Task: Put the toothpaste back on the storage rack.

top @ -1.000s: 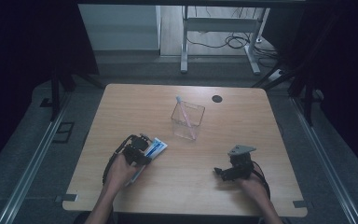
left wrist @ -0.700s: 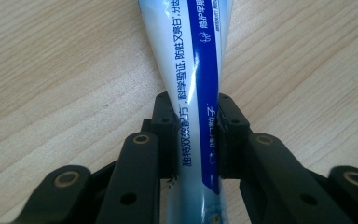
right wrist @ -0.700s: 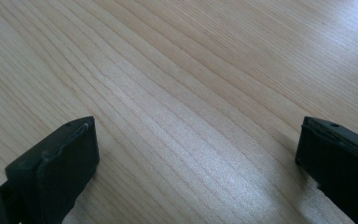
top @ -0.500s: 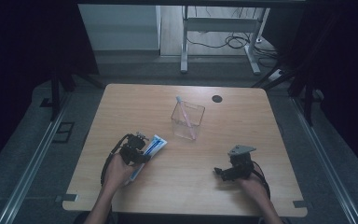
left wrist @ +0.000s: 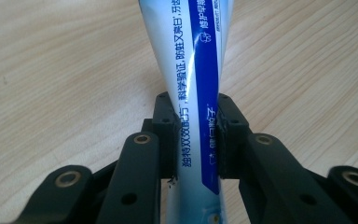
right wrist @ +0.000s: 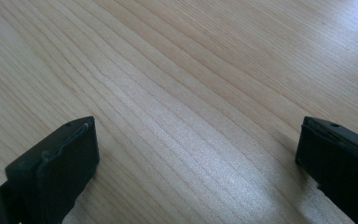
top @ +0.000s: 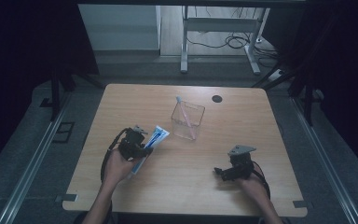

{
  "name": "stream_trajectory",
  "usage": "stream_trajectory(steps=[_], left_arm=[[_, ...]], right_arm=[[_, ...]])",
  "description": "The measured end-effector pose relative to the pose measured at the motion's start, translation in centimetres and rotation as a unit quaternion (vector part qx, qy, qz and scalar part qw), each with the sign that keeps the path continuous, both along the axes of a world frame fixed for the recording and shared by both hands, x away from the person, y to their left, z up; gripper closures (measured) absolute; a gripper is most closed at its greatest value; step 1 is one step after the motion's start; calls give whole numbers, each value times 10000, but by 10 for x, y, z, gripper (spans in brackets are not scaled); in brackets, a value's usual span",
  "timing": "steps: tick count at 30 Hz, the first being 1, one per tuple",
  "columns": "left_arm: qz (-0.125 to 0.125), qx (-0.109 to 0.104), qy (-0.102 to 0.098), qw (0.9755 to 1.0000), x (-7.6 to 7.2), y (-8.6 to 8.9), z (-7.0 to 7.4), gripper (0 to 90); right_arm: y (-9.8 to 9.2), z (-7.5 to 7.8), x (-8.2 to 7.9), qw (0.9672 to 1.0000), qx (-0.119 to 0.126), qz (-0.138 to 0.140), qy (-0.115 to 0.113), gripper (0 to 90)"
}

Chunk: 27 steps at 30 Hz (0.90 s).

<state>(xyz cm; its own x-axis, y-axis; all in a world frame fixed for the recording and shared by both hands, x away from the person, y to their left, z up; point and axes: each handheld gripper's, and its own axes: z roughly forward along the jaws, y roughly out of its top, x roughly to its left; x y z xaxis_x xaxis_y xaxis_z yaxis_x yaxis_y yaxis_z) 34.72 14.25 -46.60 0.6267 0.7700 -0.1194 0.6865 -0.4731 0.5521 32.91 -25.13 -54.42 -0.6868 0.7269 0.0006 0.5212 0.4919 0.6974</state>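
Note:
A white and blue toothpaste tube [top: 154,139] [left wrist: 196,79] is clamped between the pads of my left gripper [top: 142,150] [left wrist: 196,135], at the table's front left. The tube's far end points toward a clear plastic cup [top: 188,120]. That cup stands mid-table with a pink and blue toothbrush [top: 184,114] leaning inside it. My right gripper [top: 220,172] [right wrist: 196,154] rests at the front right of the table, jaws wide open over bare wood, nothing between them.
The wooden table [top: 242,121] has a small dark round hole [top: 216,98] near its back edge. Beyond the table lies a grey floor with a metal desk frame [top: 214,37] and cables. Dark curtains close in both sides.
My left gripper has lifted slightly with the toothpaste tube and tipped its far end toward the cup. The right gripper has stayed put.

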Motion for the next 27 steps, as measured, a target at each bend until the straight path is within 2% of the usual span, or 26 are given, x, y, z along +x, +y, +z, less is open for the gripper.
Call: stream_trajectory(steps=[9,18,27], left_arm=[[-76,-224,-191,9995,1,0,15,739],[-95,-298,-349,9989,3,-2,27,740],[-109,-508,-547,9972,7,-4,46,742]], right_arm=[[0,0,0,10000,4,-7,7,0],[0,0,0,10000,-4,1,-2,0],[0,0,0,10000,-4,3,11,0]])
